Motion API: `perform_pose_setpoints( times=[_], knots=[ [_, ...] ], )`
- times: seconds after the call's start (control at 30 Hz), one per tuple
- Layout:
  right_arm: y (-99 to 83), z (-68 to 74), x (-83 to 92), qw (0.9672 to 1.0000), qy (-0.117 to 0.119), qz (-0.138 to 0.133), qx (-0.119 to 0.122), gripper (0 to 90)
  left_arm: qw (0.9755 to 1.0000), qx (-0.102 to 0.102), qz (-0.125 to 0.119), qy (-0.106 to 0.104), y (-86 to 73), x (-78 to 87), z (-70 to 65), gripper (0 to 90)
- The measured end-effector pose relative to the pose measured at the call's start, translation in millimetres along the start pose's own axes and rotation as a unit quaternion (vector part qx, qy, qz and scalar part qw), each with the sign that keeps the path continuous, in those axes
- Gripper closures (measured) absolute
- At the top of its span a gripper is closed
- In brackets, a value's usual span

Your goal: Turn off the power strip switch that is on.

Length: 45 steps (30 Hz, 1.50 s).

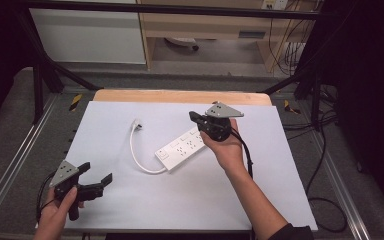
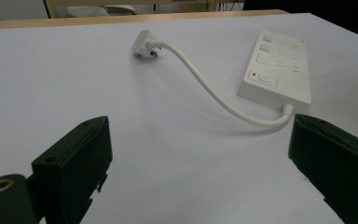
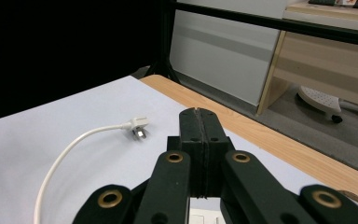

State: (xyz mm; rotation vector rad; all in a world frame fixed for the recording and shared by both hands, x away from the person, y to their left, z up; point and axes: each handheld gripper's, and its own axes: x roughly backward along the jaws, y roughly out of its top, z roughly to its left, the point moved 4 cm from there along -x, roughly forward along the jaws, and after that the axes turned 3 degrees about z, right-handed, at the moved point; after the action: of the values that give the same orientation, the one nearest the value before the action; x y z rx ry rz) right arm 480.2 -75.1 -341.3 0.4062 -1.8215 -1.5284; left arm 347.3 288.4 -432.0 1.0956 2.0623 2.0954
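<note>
White table [image 1: 130, 200], power strip [image 1: 182, 148] lying diagonally

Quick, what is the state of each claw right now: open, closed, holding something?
Left claw: open, holding nothing, above the white sheet.
Right claw: closed, nothing between its jaws, over the power strip.
</note>
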Motion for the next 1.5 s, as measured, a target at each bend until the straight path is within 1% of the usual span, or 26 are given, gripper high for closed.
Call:
perform_pose_setpoints(
  times=[0.27,0.5,0.77,1.2,1.5],
  knots=[
    [-0.2,2.6,-7.6,1.0,0.005,0.006,0.001,90.0,1.0,0.0,0.0,0.0,0.1,0.2,0.1,6.0],
    [-3.8,3.6,-17.1,0.9998,0.011,0.015,-0.004,90.0,1.0,-0.001,-0.001,0.001,0.2,0.3,0.5,6.0],
    [-8.7,7.1,-25.5,0.9995,0.016,0.026,-0.003,90.0,1.0,-0.001,-0.002,0.0,0.4,0.5,0.7,6.0],
    [-14.3,11.5,-33.7,0.9989,0.022,0.042,0.004,90.0,1.0,0.0,-0.002,0.001,0.5,0.8,1.0,6.0],
    [-19.1,14.7,-38.7,0.9984,0.027,0.05,0.002,90.0,1.0,0.0,-0.002,0.001,0.5,0.8,1.1,6.0]
  ],
)
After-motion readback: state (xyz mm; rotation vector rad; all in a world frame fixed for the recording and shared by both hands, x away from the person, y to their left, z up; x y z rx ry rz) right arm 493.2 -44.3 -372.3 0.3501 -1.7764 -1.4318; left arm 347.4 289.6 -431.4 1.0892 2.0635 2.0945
